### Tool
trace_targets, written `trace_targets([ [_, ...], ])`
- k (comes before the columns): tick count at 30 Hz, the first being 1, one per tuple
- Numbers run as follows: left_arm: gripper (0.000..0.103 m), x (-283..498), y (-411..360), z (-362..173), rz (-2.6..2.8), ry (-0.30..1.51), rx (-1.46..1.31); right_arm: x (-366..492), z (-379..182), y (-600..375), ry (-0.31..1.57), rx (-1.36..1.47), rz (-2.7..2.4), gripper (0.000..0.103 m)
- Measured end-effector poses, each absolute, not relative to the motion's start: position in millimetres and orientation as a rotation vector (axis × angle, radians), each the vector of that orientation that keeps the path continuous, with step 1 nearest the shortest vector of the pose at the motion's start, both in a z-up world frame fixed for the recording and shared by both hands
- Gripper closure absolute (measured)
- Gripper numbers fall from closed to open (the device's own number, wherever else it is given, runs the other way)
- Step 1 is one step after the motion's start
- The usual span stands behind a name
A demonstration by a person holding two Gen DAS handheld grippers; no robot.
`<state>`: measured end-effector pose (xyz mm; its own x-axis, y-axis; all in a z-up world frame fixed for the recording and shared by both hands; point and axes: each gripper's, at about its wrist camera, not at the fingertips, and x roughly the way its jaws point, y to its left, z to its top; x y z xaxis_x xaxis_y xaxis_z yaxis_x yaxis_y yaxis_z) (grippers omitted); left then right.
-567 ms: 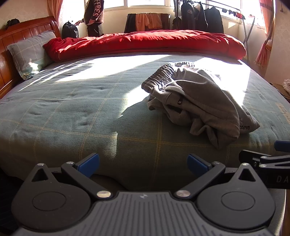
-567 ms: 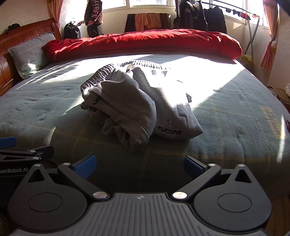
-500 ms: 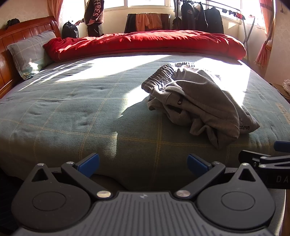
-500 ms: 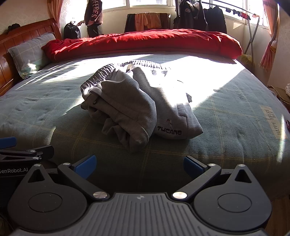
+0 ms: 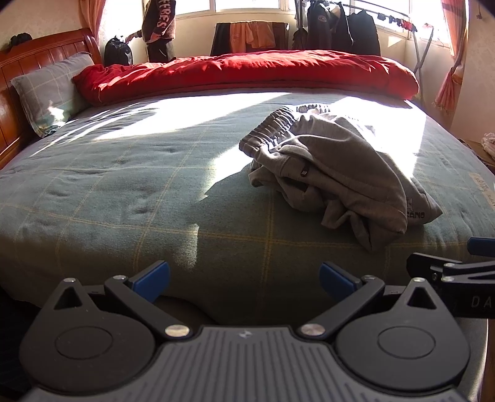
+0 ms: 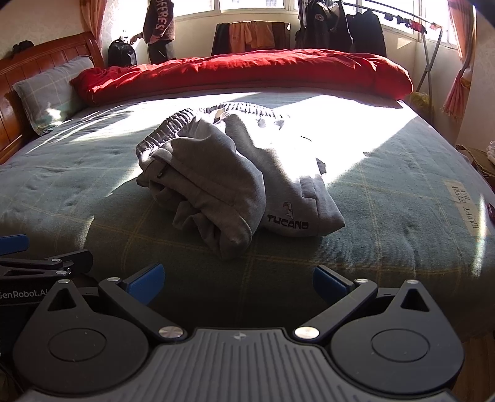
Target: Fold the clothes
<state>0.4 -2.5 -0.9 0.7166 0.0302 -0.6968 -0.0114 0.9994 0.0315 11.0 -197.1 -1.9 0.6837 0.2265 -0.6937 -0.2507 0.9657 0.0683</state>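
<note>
A: Left wrist view first. What's there?
B: Left gripper (image 5: 244,278) has its jaws spread wide, nothing between the blue pads, hanging at the near edge of the bed (image 5: 130,191). Grey sweatpants (image 5: 334,173) lie crumpled on the green plaid cover, ahead and to the right, well apart from the fingers. Waistband on the far side, half in sunlight.
A: The other tool visible there?
B: Yes, right gripper (image 5: 458,263) pokes in at the right edge, side-on.
A: Right wrist view?
B: Right gripper (image 6: 238,280) also wide, empty, at the near bed edge. Sweatpants straight ahead, slightly left of centre, bunched in a heap with a "TUCANO" logo facing the camera. No contact. Left gripper (image 6: 37,259) shows at the left edge.
A: Background?
B: Red duvet (image 6: 241,74) rolled along the far side, plaid pillow (image 6: 49,89) against the wooden headboard (image 6: 37,52), a person (image 6: 159,27) standing by the window, clothes on a rack (image 6: 340,24).
</note>
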Motion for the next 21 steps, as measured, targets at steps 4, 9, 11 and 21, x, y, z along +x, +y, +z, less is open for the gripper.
trace_targets([
  [4, 0.000, 0.9, -2.5, -1.6, 0.024, 0.772, 0.024, 11.4, -2.5, -196.8, 0.774, -0.032, 0.265, 0.000],
  [9, 0.000, 0.4, -2.1, -1.3, 0.021, 0.770, 0.024, 10.3, -3.2, -194.6, 0.774, -0.037, 0.265, 0.000],
  [11, 0.000, -0.4, -1.7, -0.8, 0.021, 0.768, 0.023, 11.8, -2.7, -195.6, 0.776, -0.036, 0.266, 0.000],
  [21, 0.000, -0.2, -3.4, 0.4, 0.025, 0.769, 0.031, 11.8, -1.9, -195.5, 0.777, -0.037, 0.270, 0.000],
])
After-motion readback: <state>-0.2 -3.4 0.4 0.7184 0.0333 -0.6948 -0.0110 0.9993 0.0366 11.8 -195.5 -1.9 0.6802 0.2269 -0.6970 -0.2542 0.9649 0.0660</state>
